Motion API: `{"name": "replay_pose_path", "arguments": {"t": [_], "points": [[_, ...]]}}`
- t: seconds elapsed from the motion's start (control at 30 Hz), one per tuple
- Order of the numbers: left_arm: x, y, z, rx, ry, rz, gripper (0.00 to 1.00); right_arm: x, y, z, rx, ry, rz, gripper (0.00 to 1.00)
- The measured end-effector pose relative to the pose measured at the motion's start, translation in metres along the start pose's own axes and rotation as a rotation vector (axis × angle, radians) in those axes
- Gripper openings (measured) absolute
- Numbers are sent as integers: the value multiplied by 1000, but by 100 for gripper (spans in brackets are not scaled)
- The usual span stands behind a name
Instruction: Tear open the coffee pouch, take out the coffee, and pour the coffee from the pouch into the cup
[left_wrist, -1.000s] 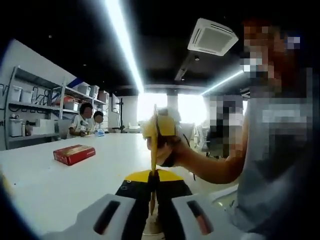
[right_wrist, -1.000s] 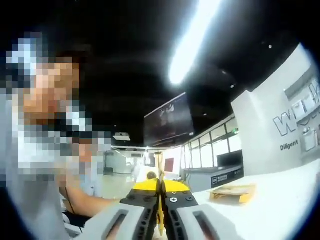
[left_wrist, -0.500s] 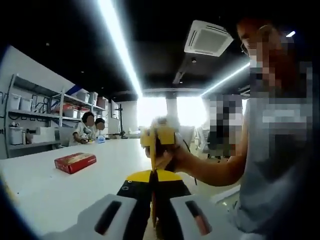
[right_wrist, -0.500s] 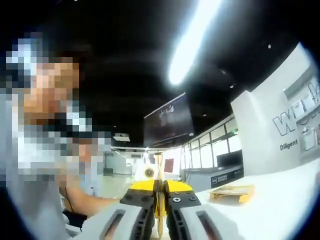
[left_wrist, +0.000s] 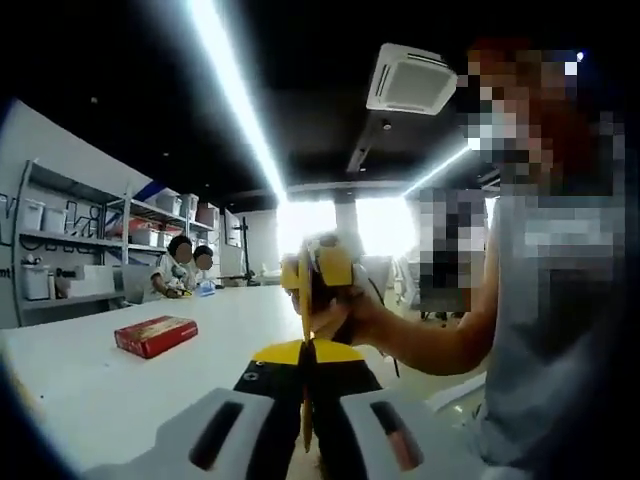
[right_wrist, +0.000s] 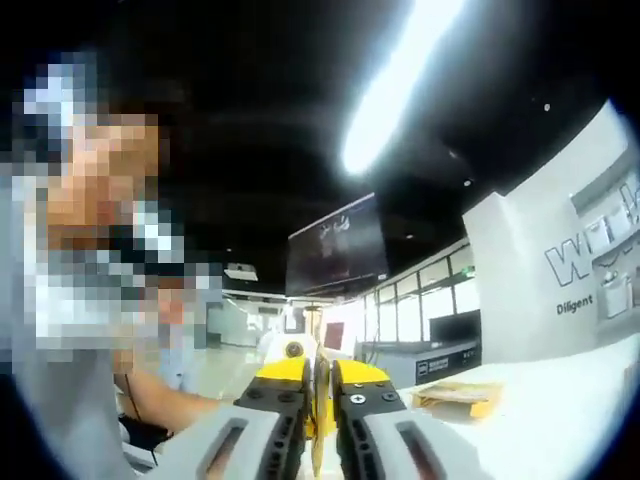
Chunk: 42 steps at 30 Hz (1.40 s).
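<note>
**Left gripper view: both tongs pinch the pouch, tear about to go**

Left gripper view, and the left tongs (left_wrist: 305, 420) are squeezed tight on the coffee pouch (left_wrist: 306, 400), seen edge-on as a thin yellow strip rising between the jaws. Just beyond, the right tongs (left_wrist: 308, 300) come in from the far side, a hand (left_wrist: 350, 315) wrapped around them, gripping the same pouch higher up.

Over to the right gripper view: the right tongs (right_wrist: 318, 420) are drawn narrow, the pouch edge (right_wrist: 318, 440) a pale yellow sliver clamped between them, and the left tongs (right_wrist: 292, 350) face back from the other side.

By my read this is the tearing step: pouch held up in the air above the table (left_wrist: 120, 380), both ends gripped. Next move calls for the two tongs to pull apart or twist against each other without either grip slipping. Whether the seal has started to give, I cannot tell.

Out wide, the left gripper view offers a red box (left_wrist: 155, 334) on the table, shelving (left_wrist: 60, 250) and two seated people. The right gripper view has a flat brown packet (right_wrist: 455, 398) on the table and a white lettered wall (right_wrist: 560, 270).
</note>
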<state>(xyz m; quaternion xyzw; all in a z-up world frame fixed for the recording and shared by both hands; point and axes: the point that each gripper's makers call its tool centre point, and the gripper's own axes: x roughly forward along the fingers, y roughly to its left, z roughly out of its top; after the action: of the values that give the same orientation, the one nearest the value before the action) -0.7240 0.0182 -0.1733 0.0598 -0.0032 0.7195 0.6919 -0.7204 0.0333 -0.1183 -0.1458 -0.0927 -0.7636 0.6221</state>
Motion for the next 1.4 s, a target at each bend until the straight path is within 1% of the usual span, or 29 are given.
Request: {"name": "replay_pose_path", "arguments": {"t": [0.07,0.1,0.13,0.17,0.2,0.23,0.27,0.3,0.33,0.37,0.4,0.43,0.47,0.5,0.57,0.6,0.8,0.9,0.93,0.97,1.03,1.07,1.17,1.23,1.27,1.3,1.33,1.37,1.4], "points": [[0,1,-1,-5,2,4,5,0,0,-1,-5,-3,-5,3],[0,1,-2,-7,0,6,7,0,0,-1,-6,-3,-7,3],[1,2,-1,-16,-5,11,15,0,1,0,-3,-4,-3,3],[1,1,-1,-24,-12,12,20,0,1,0,-1,-7,-3,3],[1,0,0,-33,-15,9,22,0,1,1,3,-8,-2,3],[1,0,0,-31,-14,9,18,-1,2,2,3,-10,2,3],[1,-1,-2,-16,-4,8,9,-1,2,2,3,-10,3,3],[0,-2,-3,11,4,4,6,0,2,1,4,-5,2,4],[1,-2,-2,0,1,5,5,0,2,1,4,-10,-1,6],[1,-2,-2,-6,0,-1,5,-1,0,2,11,-17,-3,11],[1,-2,-1,-5,0,0,5,-1,0,2,13,-17,-7,14],[1,-2,-1,-5,-1,2,6,-1,-3,0,15,-10,-16,10],[1,-1,-1,-8,-3,2,6,-2,0,-1,29,-12,0,4],[1,-1,-1,-14,-4,1,7,-2,0,0,32,-16,0,3],[1,1,1,-30,-18,2,15,-2,0,-1,26,-15,-3,3],[1,1,1,-34,-17,2,15,-2,1,-1,26,-14,-3,3],[1,3,-2,-28,-8,7,14,-2,1,0,30,-16,2,3],[0,3,-4,-26,-4,6,10,-1,1,0,30,-17,1,3],[0,2,-4,-24,-1,3,5,-1,1,0,30,-15,-1,3],[0,3,-4,-17,3,9,5,-1,1,-1,29,-15,-3,3],[1,3,-4,-17,6,16,4,-2,-1,0,31,-19,-11,6],[1,3,-3,-19,6,17,4,-3,-3,0,24,-28,-17,11],[0,7,-1,-12,2,49,4,-4,-6,0,4,-28,-40,23],[-3,12,3,-23,-13,92,4,-7,-6,-1,4,-33,-45,24],[-4,13,4,-31,-15,98,4,-9,-6,0,5,-39,-48,24],[-7,15,5,-48,-22,120,4,-11,-7,1,5,-51,-51,24],[-10,22,5,-72,-19,172,4,-12,-8,1,8,-57,-53,24],[-12,23,6,-78,-24,184,4,-13,-8,1,9,-59,-54,24],[-17,26,9,-84,-41,202,4,-14,-7,1,8,-62,-55,24]]}}
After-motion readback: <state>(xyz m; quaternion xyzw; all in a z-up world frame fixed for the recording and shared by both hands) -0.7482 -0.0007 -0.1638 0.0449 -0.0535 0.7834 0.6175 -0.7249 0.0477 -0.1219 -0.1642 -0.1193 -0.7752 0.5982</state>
